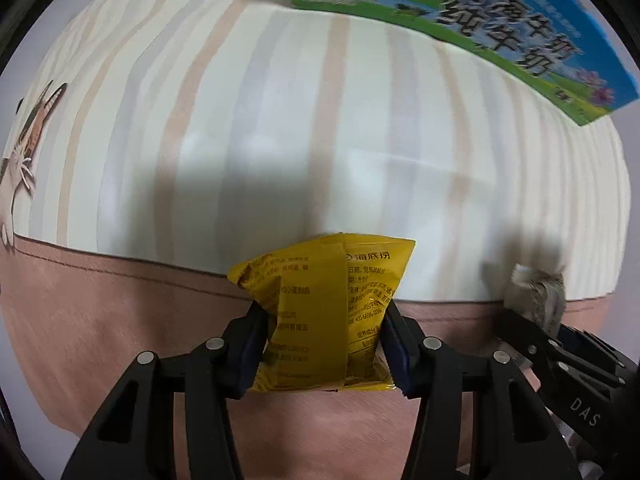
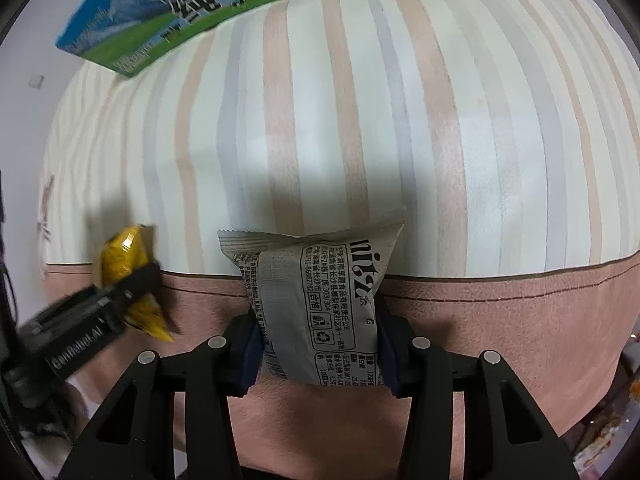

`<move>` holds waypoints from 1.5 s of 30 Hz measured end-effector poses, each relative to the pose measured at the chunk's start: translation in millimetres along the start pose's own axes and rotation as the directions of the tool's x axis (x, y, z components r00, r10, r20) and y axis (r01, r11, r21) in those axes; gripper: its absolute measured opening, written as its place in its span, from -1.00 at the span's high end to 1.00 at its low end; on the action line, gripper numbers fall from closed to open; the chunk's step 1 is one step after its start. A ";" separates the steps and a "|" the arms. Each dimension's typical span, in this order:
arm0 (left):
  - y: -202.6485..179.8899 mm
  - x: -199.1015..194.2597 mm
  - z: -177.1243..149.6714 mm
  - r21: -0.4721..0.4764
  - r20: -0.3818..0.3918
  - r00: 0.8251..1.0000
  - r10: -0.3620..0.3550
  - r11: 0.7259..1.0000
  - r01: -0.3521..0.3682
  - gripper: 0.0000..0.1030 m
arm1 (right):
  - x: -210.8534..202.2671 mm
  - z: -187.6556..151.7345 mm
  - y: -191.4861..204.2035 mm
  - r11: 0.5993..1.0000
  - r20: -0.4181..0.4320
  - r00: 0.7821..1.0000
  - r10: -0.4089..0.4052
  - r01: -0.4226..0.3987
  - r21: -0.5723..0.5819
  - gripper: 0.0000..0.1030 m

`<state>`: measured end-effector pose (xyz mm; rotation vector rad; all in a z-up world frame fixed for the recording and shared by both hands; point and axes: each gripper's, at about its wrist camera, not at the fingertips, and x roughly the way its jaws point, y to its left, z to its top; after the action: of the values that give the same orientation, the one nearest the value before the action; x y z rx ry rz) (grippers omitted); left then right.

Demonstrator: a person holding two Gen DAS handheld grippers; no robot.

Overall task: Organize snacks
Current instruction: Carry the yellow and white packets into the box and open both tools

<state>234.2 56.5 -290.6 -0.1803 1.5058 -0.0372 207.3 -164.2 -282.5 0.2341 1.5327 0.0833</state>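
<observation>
**Ann:** Snacks in both grippers at once! Centre-bottom of the left wrist view, the yellow snack packet (image 1: 320, 312) sits pinched between the two pads of the left gripper (image 1: 322, 344), jaws closed in to the packet's width, foil crumpling at the sides.

**Bo:** And the right side matches it. The grey snack packet (image 2: 320, 312) is clamped the same way in the right gripper (image 2: 318, 344), printed back facing the camera, lower centre of the right wrist view.

**Ann:** Each tool shows up in the other's picture too: grey packet at lower right of the left view, yellow at lower left of the right view, somewhat blurred. They look near each other but apart.

**Bo:** Both packets appear to be held above the striped cloth (image 1: 280, 140), with shadows beneath them. Further out, the milk carton box (image 2: 180, 12) lies at the top of both frames.

**Ann:** So where do we stand?

**Bo:** My read: two items picked, neither placed. That box is the only likely destination I can see, though its opening isn't visible, so I can't tell whether anything is inside.

**Ann:** No other loose snacks in sight, so how many remain is unknown.
</observation>
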 end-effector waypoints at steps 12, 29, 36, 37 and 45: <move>-41.7 -103.1 47.1 0.107 0.106 0.985 -0.134 0.987 0.123 0.04 | -117.7 57.5 -8.0 0.989 0.155 0.977 0.144 -0.136 -0.061 0.03; -110.9 -144.7 271.6 0.230 0.169 0.983 -0.074 0.973 0.034 0.04 | -197.8 264.1 25.6 0.996 0.296 0.955 -0.001 0.027 -0.082 0.04; -112.0 -90.2 349.0 0.194 0.051 0.998 -0.049 0.980 0.038 0.04 | -156.3 347.1 18.7 0.996 0.238 0.969 -0.061 0.073 -0.042 0.03; -113.2 -86.1 354.3 0.193 0.041 0.998 -0.050 0.980 0.041 0.03 | -150.2 356.3 17.8 0.996 0.228 0.971 -0.066 0.077 -0.039 0.03; -112.2 -47.2 392.1 0.185 -0.054 0.998 -0.037 0.982 0.047 0.02 | -106.8 400.9 23.5 0.996 0.150 0.986 -0.067 0.075 -0.049 0.03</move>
<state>630.5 -10.2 -206.8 -0.0609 1.5390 -0.2172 604.1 -202.3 -164.8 0.1386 1.3876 0.0504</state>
